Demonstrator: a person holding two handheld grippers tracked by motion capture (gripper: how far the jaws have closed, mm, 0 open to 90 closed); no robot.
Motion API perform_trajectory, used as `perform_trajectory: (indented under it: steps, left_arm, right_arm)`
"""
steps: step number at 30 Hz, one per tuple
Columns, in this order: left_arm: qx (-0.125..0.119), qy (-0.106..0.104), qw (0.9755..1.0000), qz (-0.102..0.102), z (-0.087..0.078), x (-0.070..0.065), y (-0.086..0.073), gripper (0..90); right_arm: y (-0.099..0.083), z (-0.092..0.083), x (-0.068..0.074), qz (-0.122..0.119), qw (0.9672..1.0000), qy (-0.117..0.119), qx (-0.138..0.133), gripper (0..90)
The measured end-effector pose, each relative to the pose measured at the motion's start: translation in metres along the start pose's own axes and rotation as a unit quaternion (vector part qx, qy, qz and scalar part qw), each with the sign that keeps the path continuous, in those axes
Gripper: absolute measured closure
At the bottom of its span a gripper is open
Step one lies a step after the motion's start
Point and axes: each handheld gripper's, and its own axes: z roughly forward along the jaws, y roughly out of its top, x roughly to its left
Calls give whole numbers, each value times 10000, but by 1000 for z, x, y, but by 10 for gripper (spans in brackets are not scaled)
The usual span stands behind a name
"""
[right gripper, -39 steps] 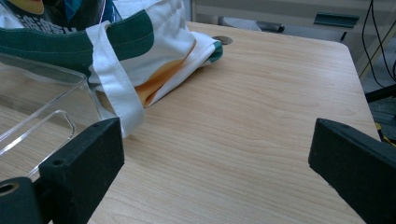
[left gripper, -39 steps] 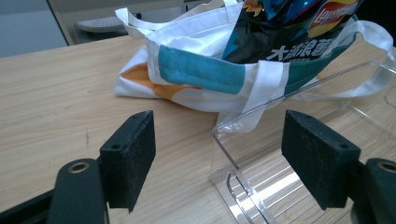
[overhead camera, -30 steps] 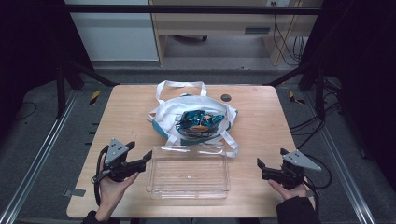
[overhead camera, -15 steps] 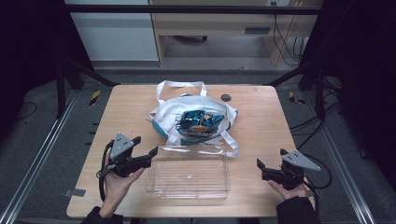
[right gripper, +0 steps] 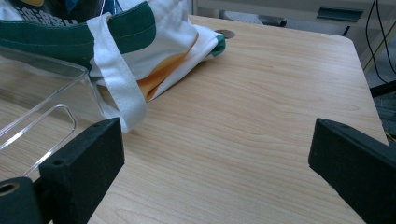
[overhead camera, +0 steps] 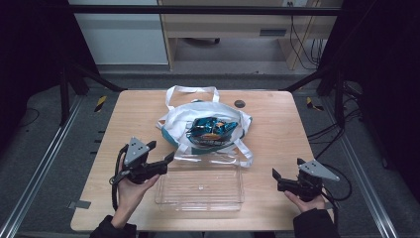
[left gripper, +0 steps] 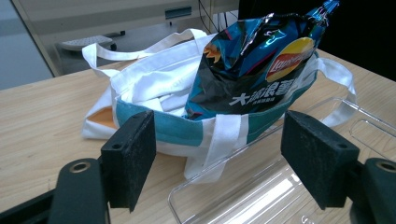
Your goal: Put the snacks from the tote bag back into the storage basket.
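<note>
— High view: the chip bag [overhead camera: 210, 128] sits in the tote [overhead camera: 173, 124], mid-tabletop; left hand-held gripper [overhead camera: 162, 154] is nearest.
— Left gripper view: released, aimed at it. Probably reaching.
— Right gripper view: released, idle.

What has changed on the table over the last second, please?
The left gripper moved forward and inward, toward the tote bag and over the clear tray's near-left corner, open and holding nothing. The right gripper, bag, chip packet and tray stayed put.
</note>
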Motion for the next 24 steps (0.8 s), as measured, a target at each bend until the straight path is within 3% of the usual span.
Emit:
perform_trajectory:
  steps: [24]
  left_arm:
    - [-24, -15, 10000, 0, 19, -4, 14, 271]
  right_arm:
    - [0, 0, 0, 1, 10000, 6, -8, 38]
